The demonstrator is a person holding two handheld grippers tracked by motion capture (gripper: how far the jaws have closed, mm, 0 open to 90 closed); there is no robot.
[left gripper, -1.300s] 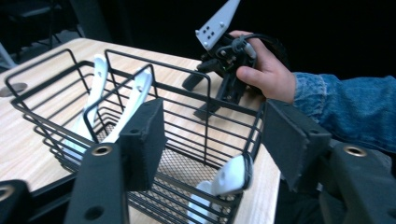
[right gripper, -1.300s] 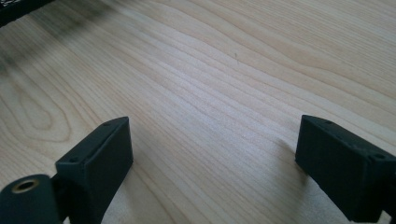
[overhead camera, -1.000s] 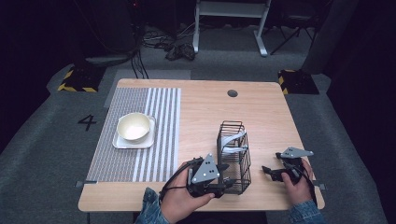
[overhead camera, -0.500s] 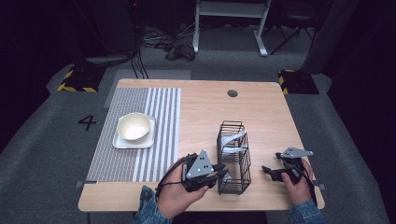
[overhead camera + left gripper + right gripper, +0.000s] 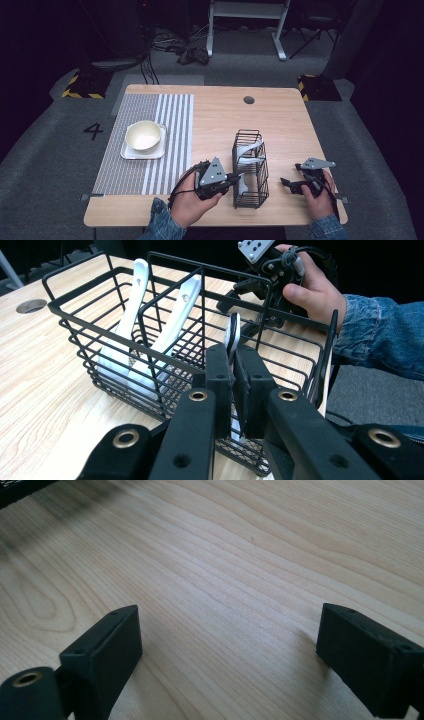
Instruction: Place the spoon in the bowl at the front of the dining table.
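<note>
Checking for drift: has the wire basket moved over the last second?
No. The wire basket sits at the same spot relative to the round hole in the tabletop, while the left gripper grips a white utensil.

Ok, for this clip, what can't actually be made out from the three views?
- Left gripper, left gripper view: shut on a white utensil in the wire basket; its lower end is hidden by the jaws, so its type is unclear.
- Two white utensils, same view: their working ends are blurred behind the mesh.
- Bowl, high view: too small to tell if it holds anything.
- Right gripper, right gripper view: the basket is cut off at the top-left edge.
</note>
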